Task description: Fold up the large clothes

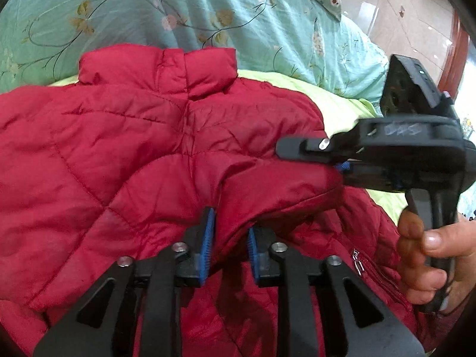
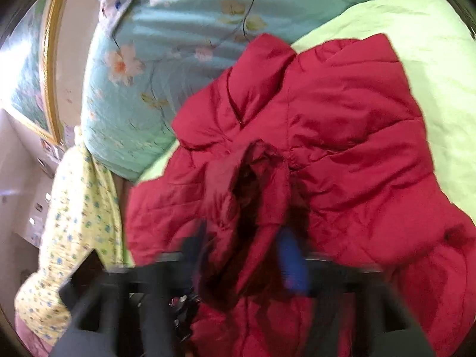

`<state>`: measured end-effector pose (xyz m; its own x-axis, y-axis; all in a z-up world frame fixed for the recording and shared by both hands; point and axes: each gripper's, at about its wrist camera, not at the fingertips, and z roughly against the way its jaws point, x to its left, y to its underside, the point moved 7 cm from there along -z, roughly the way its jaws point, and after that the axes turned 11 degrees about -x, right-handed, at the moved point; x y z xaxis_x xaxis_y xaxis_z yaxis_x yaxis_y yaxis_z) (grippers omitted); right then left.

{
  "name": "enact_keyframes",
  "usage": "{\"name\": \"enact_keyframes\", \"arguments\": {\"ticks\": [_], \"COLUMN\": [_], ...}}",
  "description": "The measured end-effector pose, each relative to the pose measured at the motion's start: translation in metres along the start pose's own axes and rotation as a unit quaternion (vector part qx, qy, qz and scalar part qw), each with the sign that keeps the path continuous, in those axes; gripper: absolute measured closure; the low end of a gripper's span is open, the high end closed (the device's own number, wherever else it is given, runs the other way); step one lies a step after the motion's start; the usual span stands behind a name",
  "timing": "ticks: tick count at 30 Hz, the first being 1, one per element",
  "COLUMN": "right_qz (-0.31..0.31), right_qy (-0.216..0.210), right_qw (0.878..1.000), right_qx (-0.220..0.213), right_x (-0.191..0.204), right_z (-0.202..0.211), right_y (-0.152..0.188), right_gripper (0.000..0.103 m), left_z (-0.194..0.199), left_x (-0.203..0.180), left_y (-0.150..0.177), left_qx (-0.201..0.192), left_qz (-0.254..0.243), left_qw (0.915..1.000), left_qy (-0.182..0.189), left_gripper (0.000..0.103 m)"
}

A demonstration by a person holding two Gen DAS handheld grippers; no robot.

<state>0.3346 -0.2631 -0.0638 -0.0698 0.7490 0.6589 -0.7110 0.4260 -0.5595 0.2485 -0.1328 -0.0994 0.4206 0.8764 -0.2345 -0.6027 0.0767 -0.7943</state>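
Observation:
A red quilted jacket lies spread on the bed with its collar at the far side. One sleeve is folded across the body. My left gripper has its blue pads pressed on a raised fold of that sleeve. My right gripper, held by a hand, pinches the sleeve's end from the right. The right wrist view is blurred. There the right gripper is shut on the dark open cuff, with the jacket spread beyond it.
A lime green sheet lies under the jacket, and a turquoise floral quilt is bunched behind it. A yellow flowered cloth hangs at the bed's left edge. Tiled floor shows past the bed's corner.

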Motion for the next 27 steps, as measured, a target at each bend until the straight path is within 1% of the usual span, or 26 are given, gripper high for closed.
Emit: {"name": "enact_keyframes", "arguments": {"ticks": [2,5,8,13,15,16,18,20,24,27], "right_qz": [0.013,0.025,0.034,0.043,0.048,0.049,0.051,0.054,0.061,0.067], "right_qy": [0.016,0.022,0.033,0.051,0.059,0.062,0.068,0.073,0.082,0.088], "right_qw": [1.0,0.999,0.999,0.997,0.996,0.996,0.995,0.994,0.993,0.992], "right_qx": [0.003,-0.009,-0.017,-0.033,-0.043,-0.047,-0.054,-0.057,-0.055,-0.053], "right_x": [0.0,0.0,-0.003,-0.01,-0.014,-0.017,-0.022,-0.025,-0.029,-0.03], "right_z": [-0.006,-0.004,0.001,0.018,0.028,0.033,0.041,0.046,0.046,0.043], "right_y": [0.0,-0.001,-0.003,-0.008,-0.011,-0.013,-0.016,-0.017,-0.014,-0.012], "right_gripper": [0.09,0.093,0.095,0.095,0.095,0.095,0.095,0.095,0.095,0.095], "left_z": [0.004,0.019,0.036,0.069,0.077,0.078,0.075,0.071,0.057,0.042], "left_x": [0.003,0.009,0.016,0.044,0.059,0.069,0.089,0.105,0.127,0.137], "left_y": [0.001,0.002,0.0,-0.021,-0.032,-0.037,-0.043,-0.046,-0.044,-0.035], "left_qx": [0.007,0.005,-0.006,-0.041,-0.052,-0.053,-0.046,-0.04,-0.031,-0.011], "left_qz": [0.015,0.041,0.051,0.06,0.065,0.067,0.072,0.082,0.098,0.11], "left_qw": [0.9998,0.9987,0.9982,0.9973,0.9965,0.9961,0.9949,0.9932,0.9914,0.9907], "left_qy": [0.011,0.031,0.032,0.008,-0.008,-0.022,-0.055,-0.072,-0.081,-0.079], "left_gripper": [0.078,0.071,0.07,0.07,0.069,0.069,0.069,0.069,0.069,0.07]}}
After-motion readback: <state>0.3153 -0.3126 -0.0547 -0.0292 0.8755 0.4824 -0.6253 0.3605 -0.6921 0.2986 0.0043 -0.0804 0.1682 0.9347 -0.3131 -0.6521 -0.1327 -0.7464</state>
